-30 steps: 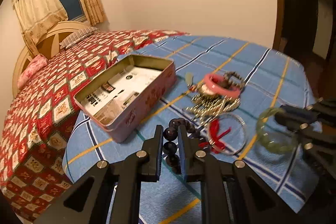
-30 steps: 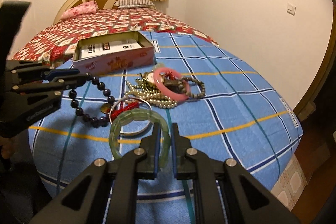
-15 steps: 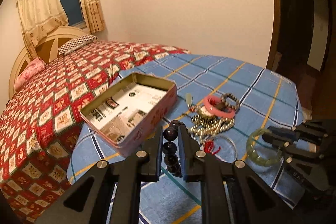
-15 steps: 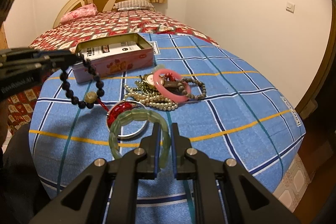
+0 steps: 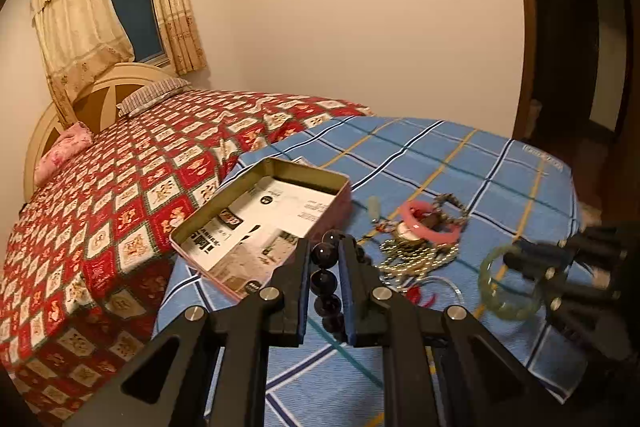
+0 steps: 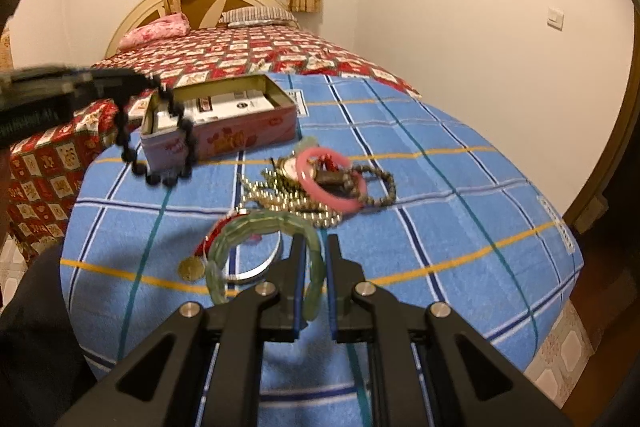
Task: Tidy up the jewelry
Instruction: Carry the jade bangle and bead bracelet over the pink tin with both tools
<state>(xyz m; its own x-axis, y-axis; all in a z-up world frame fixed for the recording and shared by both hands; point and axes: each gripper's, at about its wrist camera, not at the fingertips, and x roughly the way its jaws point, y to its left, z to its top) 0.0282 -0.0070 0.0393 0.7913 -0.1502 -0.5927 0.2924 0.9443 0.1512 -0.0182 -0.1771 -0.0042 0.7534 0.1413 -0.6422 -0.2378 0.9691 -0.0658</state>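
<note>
Closest in, the right gripper (image 6: 316, 267) is clenched on the green bangle (image 6: 256, 251), pinching the band at about its 4 o'clock. It looks like jade or glass segments, so I'd guess stiff, smooth and a bit slippery, and chippy if it drops. Gripping across the band like this seems right. In the left wrist view it appears lifted clear of the cloth, though I can't be sure.

The left gripper (image 5: 325, 267) is clamped on the dark bead bracelet (image 6: 160, 143), with a couple of beads squeezed between the pads. From the right wrist view the rest of the loop hangs free in the air at roughly 10 o'clock from the jewelry pile, just in front of the tin. It's floppy and strung, so it'll swing; round beads can roll out of a pinch, so grabbing over two beads beats grabbing one.

Past the green bangle, a silver ring with a red tassel (image 6: 240, 259) lies on the blue checked cloth (image 6: 460, 211). Further out sits the tangle: pink bangle (image 6: 332, 179), pearl strand (image 6: 288, 203), brown bead bracelet (image 6: 384, 183). Light stuff, snag-prone.

Farthest, at 11 o'clock, the open pink tin (image 6: 236, 123), lined with printed paper.
</note>
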